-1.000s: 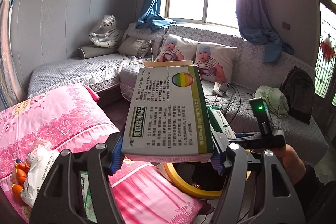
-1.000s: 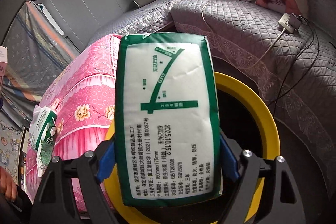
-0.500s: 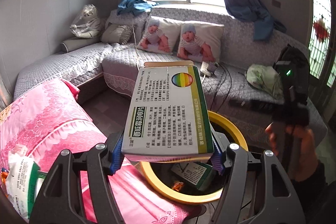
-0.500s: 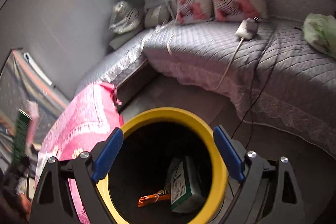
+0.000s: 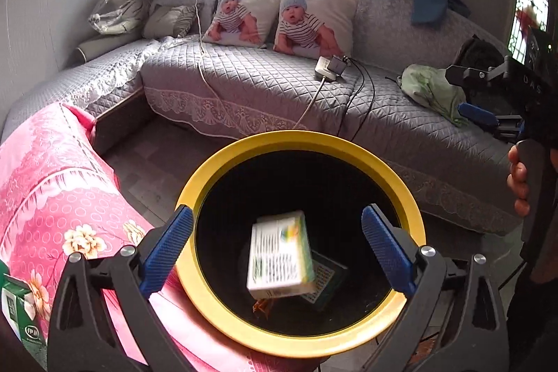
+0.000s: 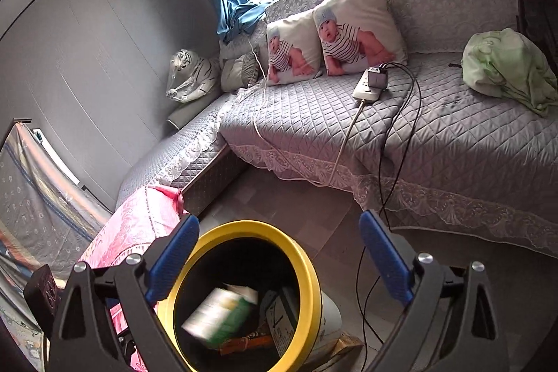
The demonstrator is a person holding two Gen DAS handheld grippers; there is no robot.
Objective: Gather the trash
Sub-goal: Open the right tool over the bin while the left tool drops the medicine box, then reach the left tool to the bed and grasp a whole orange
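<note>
Inside the yellow-rimmed bin (image 5: pixel 216 305), a blurred white-and-green box (image 5: pixel 279 255) sits above a dark carton (image 5: pixel 329 283). Left gripper (image 5: pixel 277 248) and right gripper (image 6: pixel 279 262): jaws opening wide, nothing between the pads. Only the left view shows a green carton (image 5: pixel 19 312) on the pink cover (image 5: pixel 52 183).

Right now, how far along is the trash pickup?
Done: green pack and orange wrapper lie in the yellow-rimmed bin. In hand: nothing; the white box is dropping in, blurred, as the left gripper and right gripper open. Left: green carton on the pink cover.
</note>
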